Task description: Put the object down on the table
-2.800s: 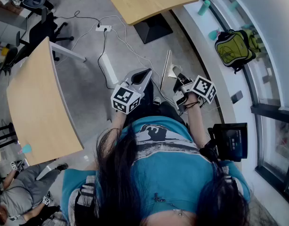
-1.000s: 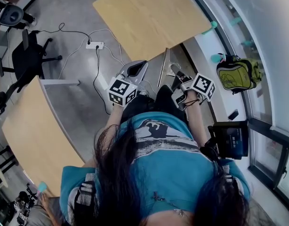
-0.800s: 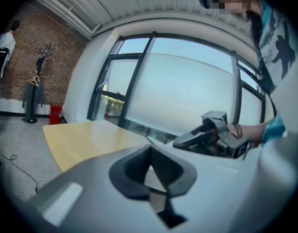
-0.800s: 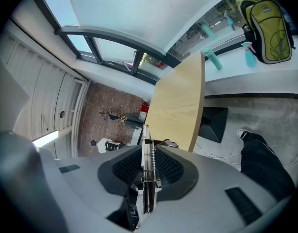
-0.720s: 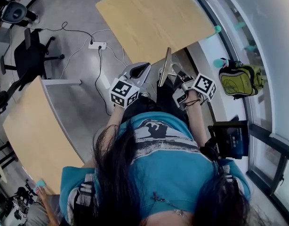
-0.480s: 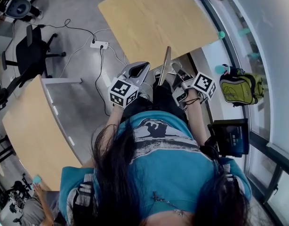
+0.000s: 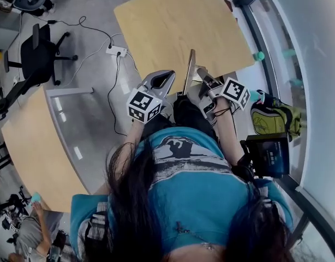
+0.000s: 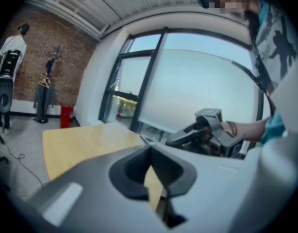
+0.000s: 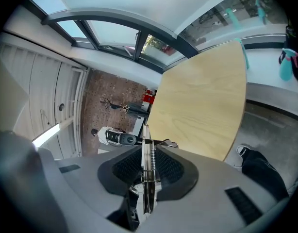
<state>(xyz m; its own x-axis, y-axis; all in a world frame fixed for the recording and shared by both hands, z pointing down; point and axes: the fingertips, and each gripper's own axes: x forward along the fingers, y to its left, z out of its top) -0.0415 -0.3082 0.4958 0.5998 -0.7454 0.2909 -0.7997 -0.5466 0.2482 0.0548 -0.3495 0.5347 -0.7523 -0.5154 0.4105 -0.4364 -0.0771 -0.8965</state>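
Lately thin board [image 7: 190, 64] stood clamped in the right gripper [image 7: 201, 72], left gripper [image 7: 168, 75] closed empty alongside; table [image 7: 173, 26] had drawn in just ahead, readying set-down.

counted in view: two wooden tables [image 7: 173, 26] [image 7: 31, 146], two grippers [image 7: 156, 83] [image 7: 200, 72], one thin flat board [image 7: 188, 72], one office chair [image 7: 36, 53], one power strip [image 7: 117, 50], one green backpack [image 7: 276, 119], one dark screen [image 7: 265, 154].

Panel [image 7: 189, 70] at table's [image 7: 173, 21] near edge, chair [image 7: 39, 51] left, backpack [image 7: 276, 119] right
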